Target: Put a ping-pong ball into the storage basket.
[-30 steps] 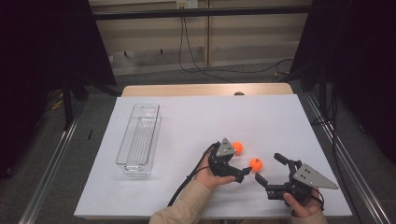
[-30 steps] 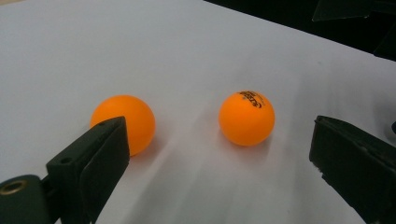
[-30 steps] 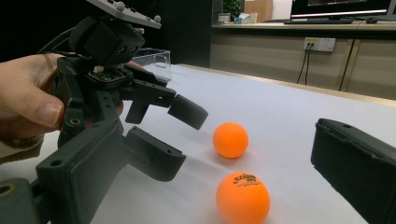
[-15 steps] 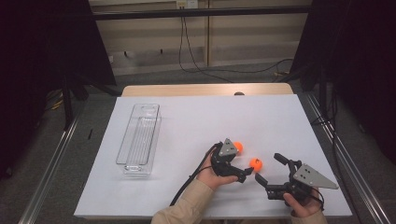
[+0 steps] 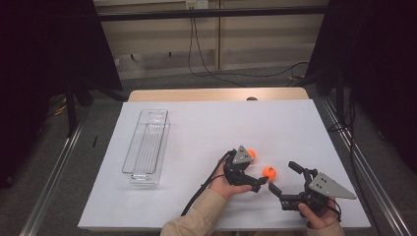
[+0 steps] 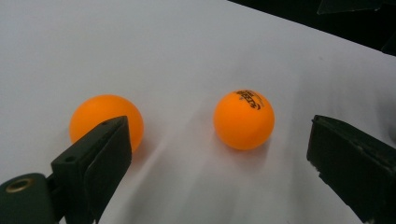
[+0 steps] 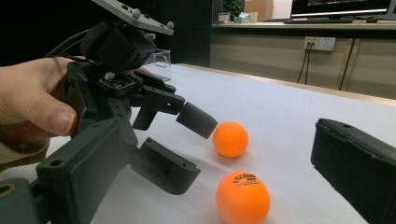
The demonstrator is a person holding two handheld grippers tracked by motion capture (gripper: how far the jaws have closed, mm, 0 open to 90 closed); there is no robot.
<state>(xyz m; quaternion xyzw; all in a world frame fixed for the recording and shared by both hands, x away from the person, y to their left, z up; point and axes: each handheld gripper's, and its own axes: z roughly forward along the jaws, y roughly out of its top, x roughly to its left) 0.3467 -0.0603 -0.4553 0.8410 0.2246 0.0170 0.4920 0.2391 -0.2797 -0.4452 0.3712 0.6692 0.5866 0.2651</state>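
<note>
- Two orange balls sit on the white table (image 5: pixel 196 123), near its front edge on the person's right-hand side.
- The printed ball (image 6: pixel 243 119) is smooth, matte and evenly orange, with a small black stamp near its top; the letters are too small to read in either gripper view.
- The plain ball (image 6: pixel 103 119) has the same colour and finish, with no marking on the side that shows. It lies near the printed one without touching it.
- In the left gripper view, the printed ball rests on the table between the two black jaws, touching neither; the plain ball sits behind the jaw at the left of that view, partly hidden by it.
- The left gripper (image 5: pixel 259 183) has its jaws spread wide, pinching nothing.
- The right gripper (image 5: pixel 286 178) also has its jaws wide apart and empty, its tips pointing toward the printed ball, which lies just ahead of them.
- A clear plastic tray (image 5: pixel 146 146) lies well apart from the balls, on the table's left side.
- No brand or label can be read on the grippers or the tray.
</note>
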